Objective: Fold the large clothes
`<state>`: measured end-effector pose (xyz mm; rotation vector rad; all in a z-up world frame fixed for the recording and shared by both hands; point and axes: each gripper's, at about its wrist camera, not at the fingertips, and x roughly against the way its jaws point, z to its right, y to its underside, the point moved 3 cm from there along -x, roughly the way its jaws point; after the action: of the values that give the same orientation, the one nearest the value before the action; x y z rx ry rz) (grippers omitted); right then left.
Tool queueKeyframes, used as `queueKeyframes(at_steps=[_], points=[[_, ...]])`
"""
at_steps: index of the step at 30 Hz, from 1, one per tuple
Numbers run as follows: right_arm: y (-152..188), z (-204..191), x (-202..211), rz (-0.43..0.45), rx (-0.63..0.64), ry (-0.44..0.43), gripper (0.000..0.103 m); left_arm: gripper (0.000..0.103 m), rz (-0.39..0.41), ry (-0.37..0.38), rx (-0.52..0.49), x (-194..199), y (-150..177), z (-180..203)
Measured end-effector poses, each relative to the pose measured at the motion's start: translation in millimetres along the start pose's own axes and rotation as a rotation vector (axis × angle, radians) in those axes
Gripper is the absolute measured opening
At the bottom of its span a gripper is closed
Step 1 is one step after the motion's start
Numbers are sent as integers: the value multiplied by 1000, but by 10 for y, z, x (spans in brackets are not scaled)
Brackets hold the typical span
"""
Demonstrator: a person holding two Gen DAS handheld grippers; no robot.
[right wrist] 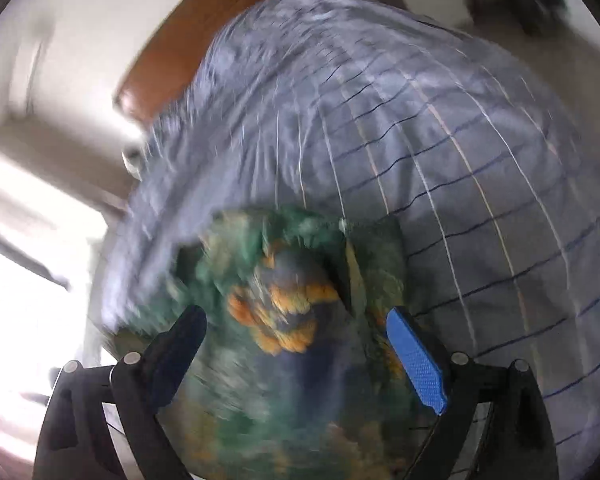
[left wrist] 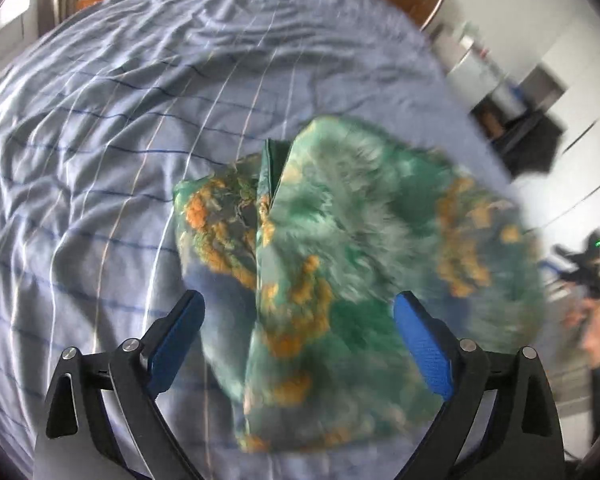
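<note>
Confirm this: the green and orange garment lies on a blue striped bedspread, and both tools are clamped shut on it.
One detail is wrong. The green and orange garment does lie on the blue striped bedspread, but neither tool is shut. The left wrist view shows the left tool with jaws spread wide, and the right wrist view shows the right tool the same.

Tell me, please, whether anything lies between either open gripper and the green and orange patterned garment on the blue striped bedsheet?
Nothing visible does. The green and orange patterned garment lies directly ahead of the left gripper and the right gripper, both open, with only blue striped bedsheet around it.
</note>
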<state>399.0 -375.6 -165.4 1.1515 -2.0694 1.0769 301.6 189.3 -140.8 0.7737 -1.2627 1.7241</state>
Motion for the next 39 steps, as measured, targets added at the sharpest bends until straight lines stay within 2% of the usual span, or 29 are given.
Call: queueKeyframes(at_steps=[2,3,4,5,6,8,9,11,12,14,17,20,22,24,26,29,33,39], points=[[29,-173,-146,-5,118,86,94,90,-11,-35,-19,-210,-92,97],[34,-226,-210,-5,149,105,94,79,-22,-50,-29,-323,-143,168],[47,-284,-289,-11,176,121,94,58,-37,-62,-33,-385,-159,198],[60,-339,-364,-21,205,140,91,38,-56,-106,-36,-451,-171,229],[76,-378,-405,-28,239,175,63,13,-65,-165,-39,-476,-183,230],[126,-465,-459,-33,350,341,11,10,-45,-178,-32,-418,-197,255],[152,-497,-430,-22,387,387,11,8,-29,-185,-28,-352,-199,252],[151,-593,-273,30,436,424,9,8,23,-198,-12,-161,-244,230],[121,-634,-194,62,451,438,5,7,55,-202,-6,-71,-306,217],[-7,-785,13,163,489,467,4,7,135,-199,6,146,-472,242],[-250,-991,245,277,499,461,4,7,269,-250,-19,399,-709,362],[-588,-1179,286,374,488,477,4,7,358,-310,-27,334,-924,405],[-741,-1227,177,400,495,495,4,7,363,-383,-43,45,-1005,344],[-807,-1213,-92,390,523,539,4,8,301,-426,-32,-401,-961,200],[-795,-1097,-421,338,529,583,4,8,252,-433,-7,-695,-820,65],[-644,-764,-924,245,520,632,4,9,239,-439,-10,-1020,-632,-69],[-479,-460,-1308,197,479,620,4,12,280,-426,-13,-1154,-567,-103],[-402,-400,-1571,220,465,638,4,13,318,-413,-8,-1163,-485,-112]])
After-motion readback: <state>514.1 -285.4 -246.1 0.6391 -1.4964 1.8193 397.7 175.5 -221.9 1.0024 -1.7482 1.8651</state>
